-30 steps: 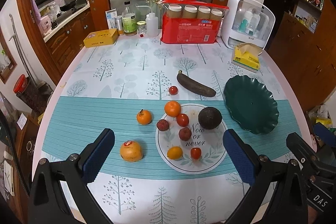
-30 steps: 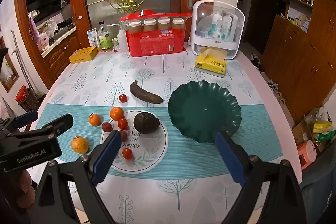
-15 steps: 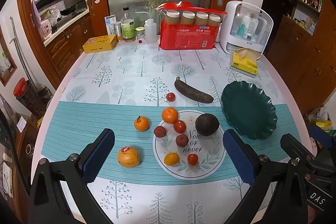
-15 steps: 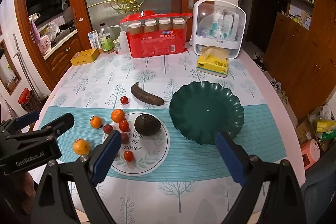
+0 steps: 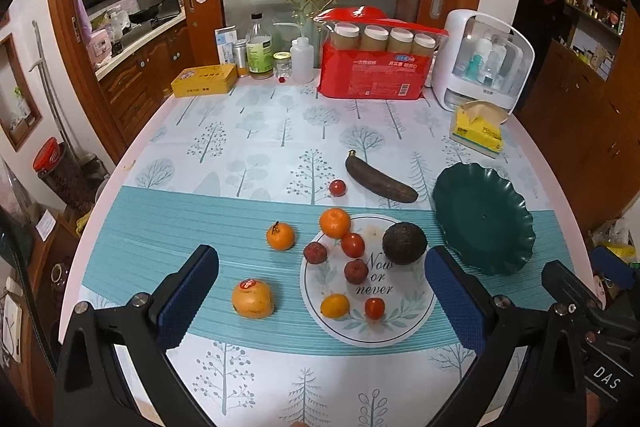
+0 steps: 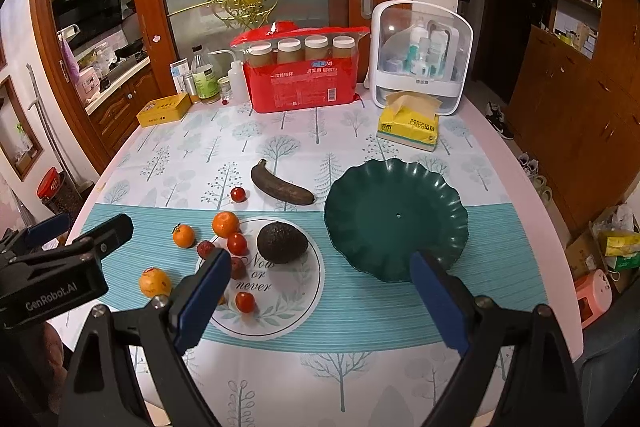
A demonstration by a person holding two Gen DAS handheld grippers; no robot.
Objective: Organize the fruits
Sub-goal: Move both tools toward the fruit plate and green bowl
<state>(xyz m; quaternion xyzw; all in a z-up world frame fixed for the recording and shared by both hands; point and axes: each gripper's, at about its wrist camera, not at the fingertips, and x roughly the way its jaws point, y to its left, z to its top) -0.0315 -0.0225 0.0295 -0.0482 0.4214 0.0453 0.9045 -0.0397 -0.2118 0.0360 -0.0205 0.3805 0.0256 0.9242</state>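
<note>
Left wrist view — both tools, left tool (image 5: 322, 291) and right tool (image 6: 320, 291), released, empty.

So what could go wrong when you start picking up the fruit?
The small tomatoes on the white plate sit close together, so a hand-held gripper could nudge one and send it rolling. The big orange lies near the table's front edge and might roll off. The dark banana looks soft and could squash.

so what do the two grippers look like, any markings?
Both look alike: black angular frames with silver screws and blue textured pads on the fingers. The left gripper reads "GenRobot.AI" in white on its body in the right wrist view. The right gripper shows white "DAS" lettering in the left wrist view. No cables visible.
</note>
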